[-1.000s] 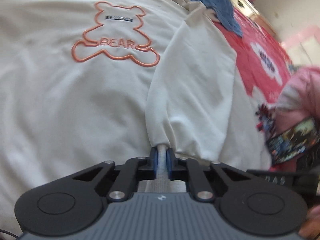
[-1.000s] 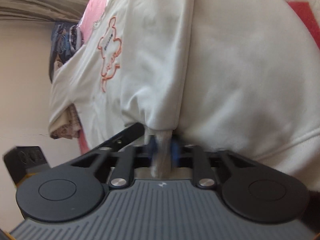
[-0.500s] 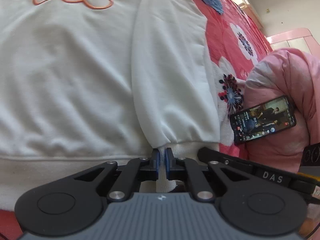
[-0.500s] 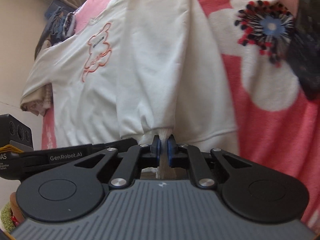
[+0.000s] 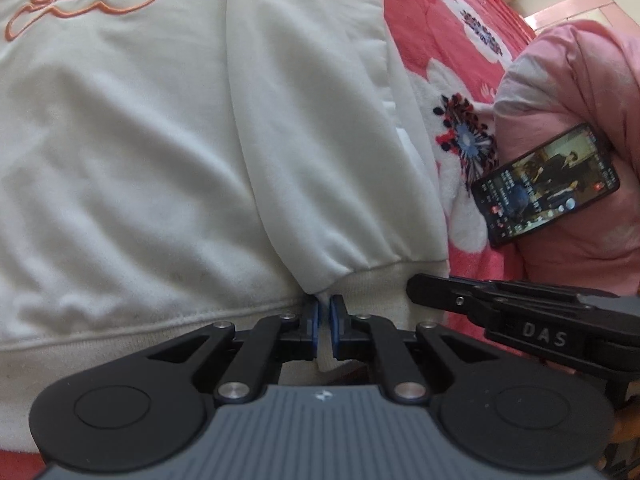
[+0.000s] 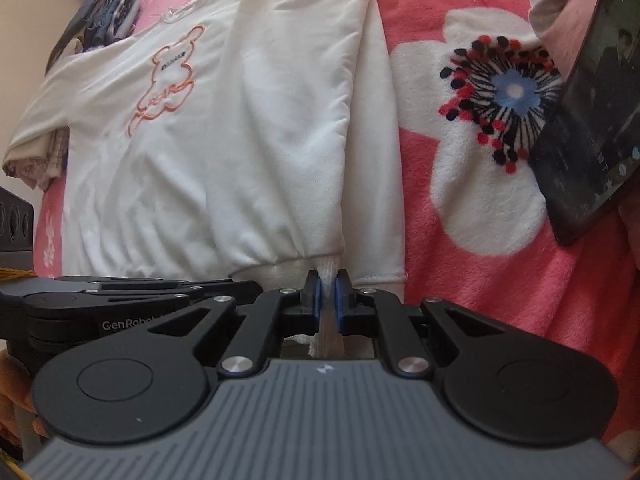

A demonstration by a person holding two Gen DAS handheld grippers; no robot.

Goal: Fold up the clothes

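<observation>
**Both grippers pinched the sweatshirt's folded edge**

The white sweatshirt (image 5: pixel 132 152) lay flat on the pink flowered blanket (image 6: pixel 500 280), stretching away in front of both grippers. One sleeve (image 5: pixel 312 128) was folded over its body. The left gripper (image 5: pixel 325 312) had its jaws clamped on the ribbed cloth at the hem. The right gripper (image 6: pixel 329 290) had its jaws clamped on the white cuff (image 6: pixel 329 276). A phone (image 5: pixel 546 184) lay off to the right of both.

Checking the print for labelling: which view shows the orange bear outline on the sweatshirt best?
The right wrist view: the whole bear outline sits unclipped on the sweatshirt, though small and sideways. The left wrist view shows it larger, with BEAR legible, but the frame's top cuts off its head.
</observation>
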